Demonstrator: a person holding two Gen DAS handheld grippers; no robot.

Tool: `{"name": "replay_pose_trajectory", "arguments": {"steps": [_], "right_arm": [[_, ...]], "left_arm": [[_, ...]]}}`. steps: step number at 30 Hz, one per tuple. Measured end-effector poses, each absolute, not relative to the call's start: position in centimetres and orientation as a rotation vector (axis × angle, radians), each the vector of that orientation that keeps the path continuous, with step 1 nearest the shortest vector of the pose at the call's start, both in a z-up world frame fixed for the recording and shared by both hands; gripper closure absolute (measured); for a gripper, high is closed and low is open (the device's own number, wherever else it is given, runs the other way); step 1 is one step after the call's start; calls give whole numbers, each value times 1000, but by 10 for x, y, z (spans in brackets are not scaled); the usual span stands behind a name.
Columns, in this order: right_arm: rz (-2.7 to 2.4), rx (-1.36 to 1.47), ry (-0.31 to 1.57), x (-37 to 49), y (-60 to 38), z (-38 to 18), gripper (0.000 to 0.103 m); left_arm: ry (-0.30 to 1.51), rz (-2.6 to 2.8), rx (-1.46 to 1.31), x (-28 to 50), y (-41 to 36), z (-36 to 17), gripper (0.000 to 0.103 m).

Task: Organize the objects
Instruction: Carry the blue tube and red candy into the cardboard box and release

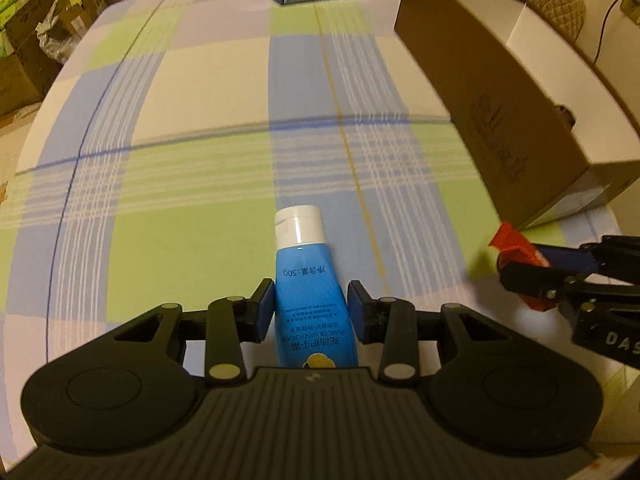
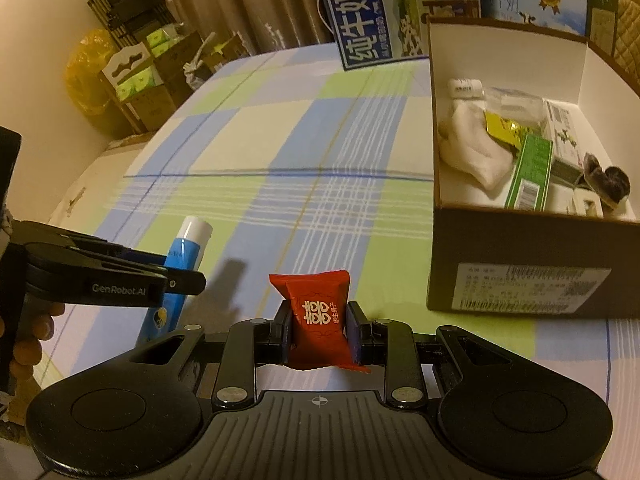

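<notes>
A blue hand cream tube [image 1: 306, 280] with a white cap sits between the pads of my left gripper [image 1: 311, 300], which is shut on it, cap pointing away. In the right wrist view the tube [image 2: 178, 256] slants above the plaid tablecloth, held by the left gripper [image 2: 188, 280]. My right gripper [image 2: 318, 320] is shut on a red candy packet [image 2: 318, 320] with white characters. From the left wrist camera, the right gripper [image 1: 528, 276] and the red packet [image 1: 516, 246] are at the right edge, near the box corner.
An open cardboard box [image 2: 520, 240] stands on the right, holding a white cloth [image 2: 472, 148], a green carton [image 2: 530, 172] and other small items. Blue milk cartons [image 2: 360, 20] stand at the table's far edge. The plaid tablecloth [image 1: 200, 100] stretches ahead. Boxes and a rack stand beyond the left edge.
</notes>
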State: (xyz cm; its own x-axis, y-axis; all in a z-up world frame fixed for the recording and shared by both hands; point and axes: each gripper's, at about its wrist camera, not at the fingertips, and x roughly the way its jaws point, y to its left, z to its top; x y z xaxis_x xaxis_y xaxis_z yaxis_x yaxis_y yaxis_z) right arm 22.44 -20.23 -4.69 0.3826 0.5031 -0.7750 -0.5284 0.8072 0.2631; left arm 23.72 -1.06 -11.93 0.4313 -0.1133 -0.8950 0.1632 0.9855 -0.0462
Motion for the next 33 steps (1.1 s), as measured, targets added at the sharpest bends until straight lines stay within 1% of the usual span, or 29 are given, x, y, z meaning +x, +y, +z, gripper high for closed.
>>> {"name": "replay_pose_trajectory", "arguments": {"steps": [14, 24, 33], "right_arm": [[646, 24, 865, 234, -225, -4, 79], [522, 85, 781, 260, -281, 28, 79], [422, 95, 726, 289, -335, 44, 79]], "left_arm": [[969, -288, 30, 243, -48, -56, 69], [873, -427, 47, 261, -112, -21, 69], [834, -508, 62, 287, -176, -11, 69]]}}
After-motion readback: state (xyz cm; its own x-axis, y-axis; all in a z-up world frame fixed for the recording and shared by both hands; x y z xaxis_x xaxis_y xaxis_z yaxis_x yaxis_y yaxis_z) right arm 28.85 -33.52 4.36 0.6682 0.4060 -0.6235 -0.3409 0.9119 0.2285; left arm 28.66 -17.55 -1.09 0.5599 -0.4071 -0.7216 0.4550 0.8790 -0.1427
